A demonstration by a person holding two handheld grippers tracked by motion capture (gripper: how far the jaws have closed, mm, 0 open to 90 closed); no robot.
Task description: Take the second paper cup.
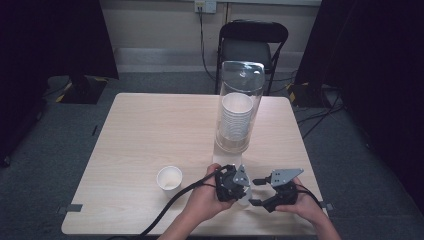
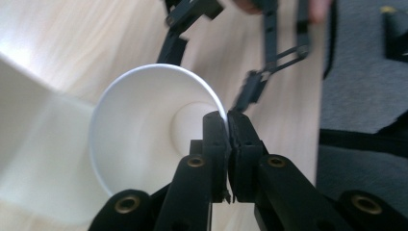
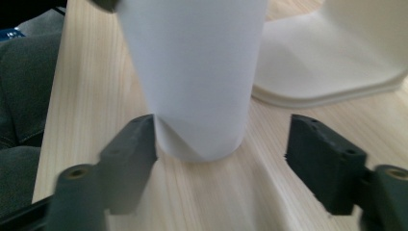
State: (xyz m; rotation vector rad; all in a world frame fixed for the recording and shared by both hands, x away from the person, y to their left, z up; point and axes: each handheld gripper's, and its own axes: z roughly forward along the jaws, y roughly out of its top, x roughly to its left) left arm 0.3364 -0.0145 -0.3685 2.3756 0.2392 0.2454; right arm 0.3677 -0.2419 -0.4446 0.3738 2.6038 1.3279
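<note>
My left gripper is shut on the rim of a white paper cup, one jaw inside the mouth and one outside. In the high view this gripper sits near the table's front edge, just below the cup dispenser. My right gripper is open, and the same cup stands between its jaws, its bottom at the wooden table. The left fingertip is close to the cup's wall; the right one is well apart. The right gripper is beside the left one.
A second white cup stands upright on the table, left of my hands. The clear dispenser tube holds a stack of cups; its white base lies just behind the held cup. A black chair stands beyond the table.
</note>
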